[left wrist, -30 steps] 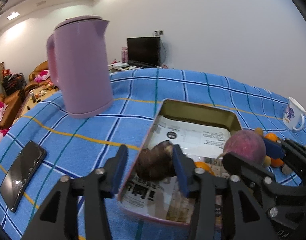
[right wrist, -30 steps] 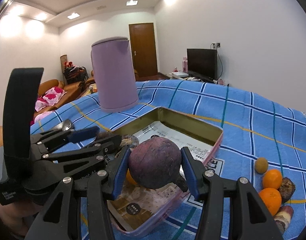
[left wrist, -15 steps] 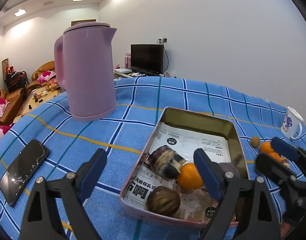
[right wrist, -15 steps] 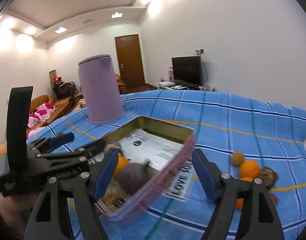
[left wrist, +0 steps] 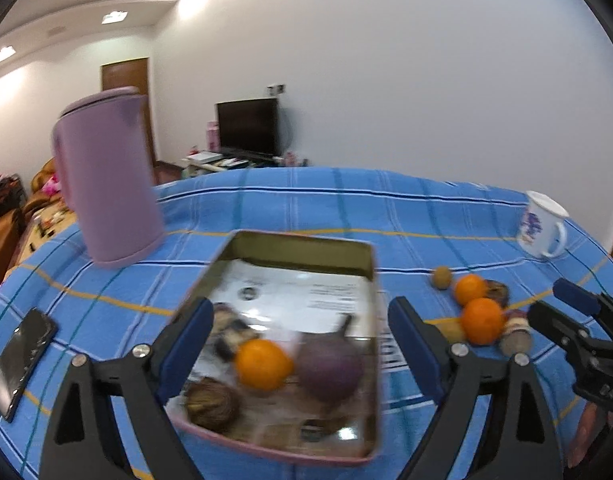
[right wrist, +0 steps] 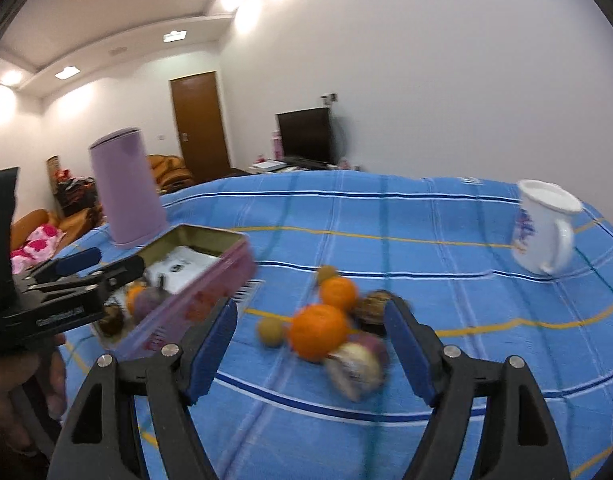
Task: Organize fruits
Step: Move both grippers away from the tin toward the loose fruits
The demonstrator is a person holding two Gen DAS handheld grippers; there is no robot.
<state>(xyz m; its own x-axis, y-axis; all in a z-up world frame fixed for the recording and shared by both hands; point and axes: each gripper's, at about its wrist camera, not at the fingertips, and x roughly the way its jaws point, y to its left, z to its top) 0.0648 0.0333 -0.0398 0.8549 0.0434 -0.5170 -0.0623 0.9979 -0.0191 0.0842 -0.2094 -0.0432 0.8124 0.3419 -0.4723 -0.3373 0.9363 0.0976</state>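
Note:
A pink tin box (left wrist: 368,280) lined with paper lies on the blue checked cloth. It holds an orange (left wrist: 263,364), a purple round fruit (left wrist: 329,366), a brown fruit (left wrist: 212,402) and a cut piece. My left gripper (left wrist: 300,346) is open and empty above the box's near end. My right gripper (right wrist: 309,354) is open and empty in front of a loose pile on the cloth: two oranges (right wrist: 317,331), small brown fruits (right wrist: 270,332) and a cut purple piece (right wrist: 356,362). The box also shows in the right wrist view (right wrist: 210,280).
A purple kettle (left wrist: 106,184) stands left of the box. A white mug (right wrist: 544,228) stands at the far right of the table. A black phone (left wrist: 20,360) lies near the left edge. A sofa and a TV are beyond the table.
Both grippers opened and let their fruits go into the box: the brown one from the left, the purple one from the right. The right gripper then swung right toward the loose pile.

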